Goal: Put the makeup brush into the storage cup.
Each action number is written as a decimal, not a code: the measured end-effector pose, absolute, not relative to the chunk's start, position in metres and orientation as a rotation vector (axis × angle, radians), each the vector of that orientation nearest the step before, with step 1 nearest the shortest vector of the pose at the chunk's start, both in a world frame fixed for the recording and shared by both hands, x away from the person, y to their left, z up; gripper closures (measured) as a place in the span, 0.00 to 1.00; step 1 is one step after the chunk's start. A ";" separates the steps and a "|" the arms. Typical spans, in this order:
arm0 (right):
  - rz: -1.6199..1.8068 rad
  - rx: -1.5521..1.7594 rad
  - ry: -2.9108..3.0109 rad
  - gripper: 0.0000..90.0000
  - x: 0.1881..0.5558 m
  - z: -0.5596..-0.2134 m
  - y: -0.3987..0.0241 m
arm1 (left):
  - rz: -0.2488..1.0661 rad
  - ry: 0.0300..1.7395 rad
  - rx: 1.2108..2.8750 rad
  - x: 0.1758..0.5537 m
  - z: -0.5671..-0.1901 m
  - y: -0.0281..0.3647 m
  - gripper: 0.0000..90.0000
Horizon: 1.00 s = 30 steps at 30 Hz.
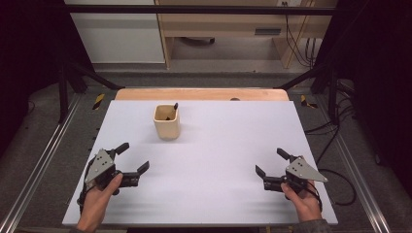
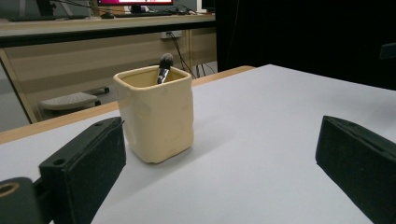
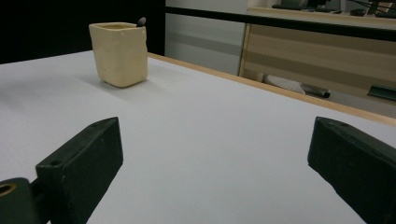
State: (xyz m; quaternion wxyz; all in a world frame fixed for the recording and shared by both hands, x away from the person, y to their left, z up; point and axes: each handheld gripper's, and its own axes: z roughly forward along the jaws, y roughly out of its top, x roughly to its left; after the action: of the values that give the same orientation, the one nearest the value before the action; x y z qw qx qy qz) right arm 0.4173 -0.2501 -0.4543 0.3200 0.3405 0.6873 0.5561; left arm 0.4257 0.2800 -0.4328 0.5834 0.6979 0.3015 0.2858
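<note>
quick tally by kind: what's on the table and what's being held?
Cream square cup: 1, upright on the white table.
Dark-tipped item standing in the cup: 1, too little of it shows to tell what it is.
Grippers: 2, left gripper and right gripper, both open and holding nothing.
Total: 4.

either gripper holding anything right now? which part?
Nothing held. Left gripper and right gripper are open and empty, apart from the cup.
</note>
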 end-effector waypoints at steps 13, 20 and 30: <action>1.451 0.909 1.807 0.04 0.415 -0.457 -0.256 | 0.693 0.707 1.612 0.413 -0.428 0.302 0.01; 1.450 0.911 1.803 0.04 0.413 -0.458 -0.259 | 0.703 0.710 1.600 0.410 -0.430 0.307 0.01; 1.452 0.925 1.795 0.04 0.411 -0.459 -0.263 | 0.706 0.720 1.581 0.408 -0.439 0.311 0.01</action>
State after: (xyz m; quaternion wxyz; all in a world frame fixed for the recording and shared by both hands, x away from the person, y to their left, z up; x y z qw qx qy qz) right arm 0.4112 -0.2634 -0.4593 0.3216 0.3521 0.6833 0.5529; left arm 0.4078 0.3111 -0.4393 0.5918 0.6796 0.3097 0.3035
